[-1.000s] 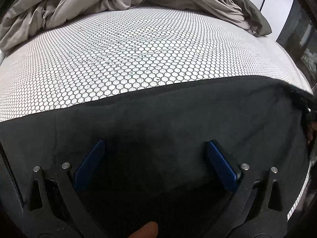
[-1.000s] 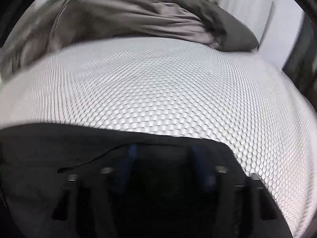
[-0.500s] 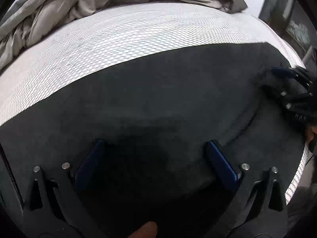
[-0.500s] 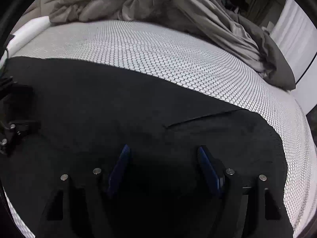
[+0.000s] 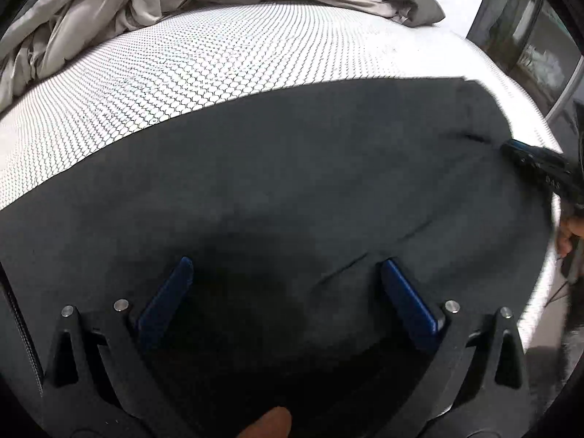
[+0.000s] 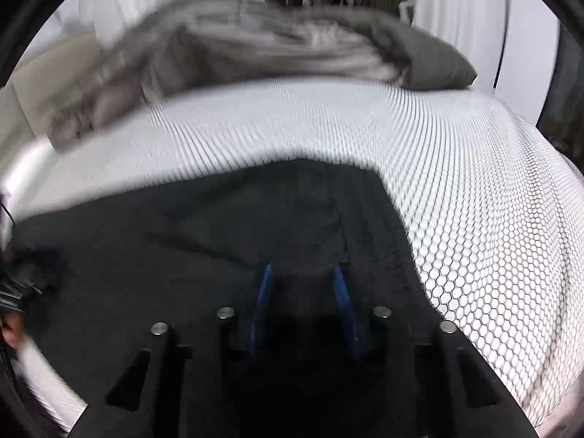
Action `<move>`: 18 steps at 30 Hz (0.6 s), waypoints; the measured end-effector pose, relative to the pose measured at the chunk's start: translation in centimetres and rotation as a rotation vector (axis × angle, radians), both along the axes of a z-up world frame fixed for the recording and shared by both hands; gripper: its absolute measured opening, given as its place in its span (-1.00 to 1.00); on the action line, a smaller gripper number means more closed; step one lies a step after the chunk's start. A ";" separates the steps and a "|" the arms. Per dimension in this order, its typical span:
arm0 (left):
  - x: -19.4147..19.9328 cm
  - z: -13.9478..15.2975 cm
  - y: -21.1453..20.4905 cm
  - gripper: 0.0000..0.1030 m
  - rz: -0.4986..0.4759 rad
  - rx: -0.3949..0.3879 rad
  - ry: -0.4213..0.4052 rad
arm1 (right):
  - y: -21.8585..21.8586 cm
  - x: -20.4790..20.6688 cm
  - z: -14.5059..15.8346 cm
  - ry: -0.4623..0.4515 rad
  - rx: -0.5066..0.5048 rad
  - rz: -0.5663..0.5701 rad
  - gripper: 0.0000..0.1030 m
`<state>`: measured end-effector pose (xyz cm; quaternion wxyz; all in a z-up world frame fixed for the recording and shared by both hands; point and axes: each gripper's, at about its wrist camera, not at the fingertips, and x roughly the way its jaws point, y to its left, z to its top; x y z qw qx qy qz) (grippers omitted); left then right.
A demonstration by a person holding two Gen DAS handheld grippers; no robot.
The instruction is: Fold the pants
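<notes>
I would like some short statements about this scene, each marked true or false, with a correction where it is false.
1. The pants are dark and lie on a sheet with a honeycomb print. True.
2. The left gripper has its jaws clamped shut. False: its jaws stand wide apart over the pants.
3. A grey blanket is bunched at the far end of the bed. True.
4. The pants are red. False: they are black or very dark grey.
5. The right gripper is narrower than the left. True; its jaws have just been closing, with a gap between them.
6. The blanket covers the pants. False: bare sheet separates them.
</notes>
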<state>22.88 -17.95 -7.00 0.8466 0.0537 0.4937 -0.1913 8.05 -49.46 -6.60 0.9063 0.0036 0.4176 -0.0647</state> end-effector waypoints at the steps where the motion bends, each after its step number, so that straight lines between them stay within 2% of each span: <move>1: 0.0 0.1 0.0 1.00 -0.004 -0.002 -0.006 | 0.4 0.2 -0.9 0.027 -0.063 0.024 -0.45; 2: 0.0 0.2 0.3 1.00 -0.005 -0.014 -0.002 | 1.3 -0.4 -1.0 0.030 -0.130 0.066 -0.45; 4: -0.1 0.3 0.8 1.00 0.010 -0.007 0.001 | 1.9 -1.7 -0.2 0.029 -0.196 0.090 -0.41; 6: -0.2 0.8 0.8 0.98 0.030 -0.011 -0.009 | 2.1 -3.4 1.1 -0.006 -0.166 0.075 -0.41; 7: -0.7 1.2 0.6 0.98 0.020 -0.027 -0.019 | 3.3 -4.9 2.0 -0.046 -0.122 0.152 -0.41; 8: -1.1 1.4 0.1 0.98 0.000 -0.037 -0.028 | 4.3 -5.5 1.6 -0.038 -0.133 0.202 -0.40; 9: -1.4 1.6 -0.1 0.98 -0.024 -0.040 -0.037 | 4.3 -5.5 1.6 -0.038 -0.133 0.202 -0.40; 12: -2.4 1.3 -0.8 0.98 -0.069 0.015 -0.050 | 4.0 -5.4 -1.4 0.059 -0.281 0.182 -0.41; 14: -3.2 1.7 -0.5 0.98 -0.052 0.019 -0.066 | 3.8 -5.9 -0.7 0.047 -0.258 0.155 -0.40; 15: -3.8 2.3 -0.4 0.98 -0.052 0.005 -0.083 | 4.0 -6.1 0.6 0.024 -0.256 0.126 -0.40; 17: -5.4 3.0 -0.4 0.98 -0.072 -0.038 -0.105 | 6.5 -6.1 1.9 -0.031 -0.220 0.153 -0.36; 18: -5.7 3.1 -1.1 0.98 -0.087 -0.044 -0.106 | 8.3 -5.8 2.3 -0.053 -0.170 0.195 -0.29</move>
